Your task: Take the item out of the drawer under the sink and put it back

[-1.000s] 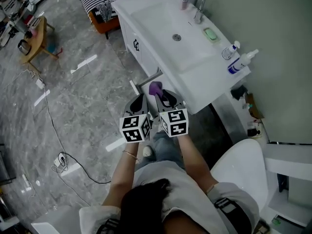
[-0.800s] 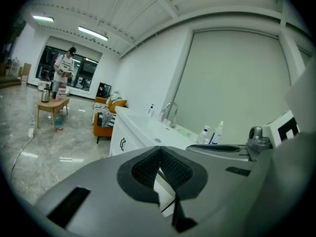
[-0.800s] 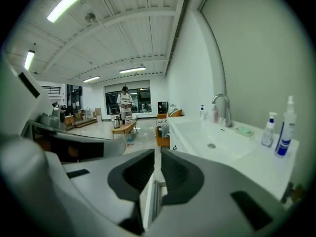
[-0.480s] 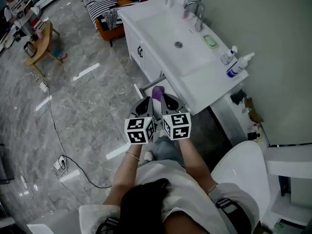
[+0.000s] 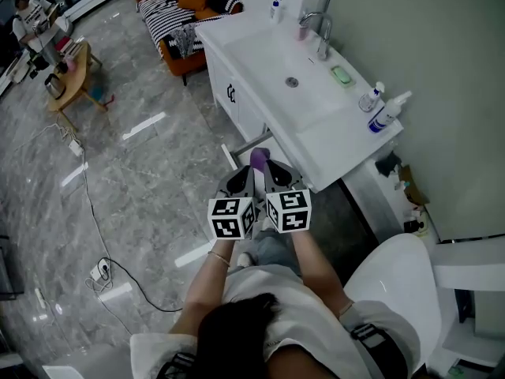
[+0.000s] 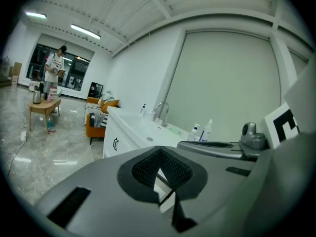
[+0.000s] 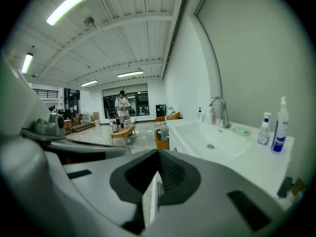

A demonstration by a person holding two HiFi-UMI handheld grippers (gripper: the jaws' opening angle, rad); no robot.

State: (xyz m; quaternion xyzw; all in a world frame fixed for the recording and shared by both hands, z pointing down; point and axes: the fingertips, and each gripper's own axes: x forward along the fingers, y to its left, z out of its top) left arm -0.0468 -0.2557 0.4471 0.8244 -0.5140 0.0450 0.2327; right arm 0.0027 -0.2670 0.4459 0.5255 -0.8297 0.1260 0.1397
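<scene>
From the head view we see the purple item point(image 5: 259, 157) at twelve o'clock, just past the right gripper point(image 5: 273, 172), at the open drawer point(image 5: 239, 145) under the sink point(image 5: 293, 63). In the left gripper view, the left gripper point(image 6: 165, 196) has its jaws together, empty. In the right gripper view we find the jaws together too, with the white bench point(image 7: 256, 163) at three o'clock and the marble floor point(image 7: 138, 138) beyond.

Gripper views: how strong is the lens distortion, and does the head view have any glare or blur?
Left gripper view: heavy fisheye, black corners, and the lines of the ceiling bow. Right gripper view: the same bowing, and the ceiling light is blown out to white. Head view: sharp with no motion blur, but white glare streaks lie on the polished floor.
</scene>
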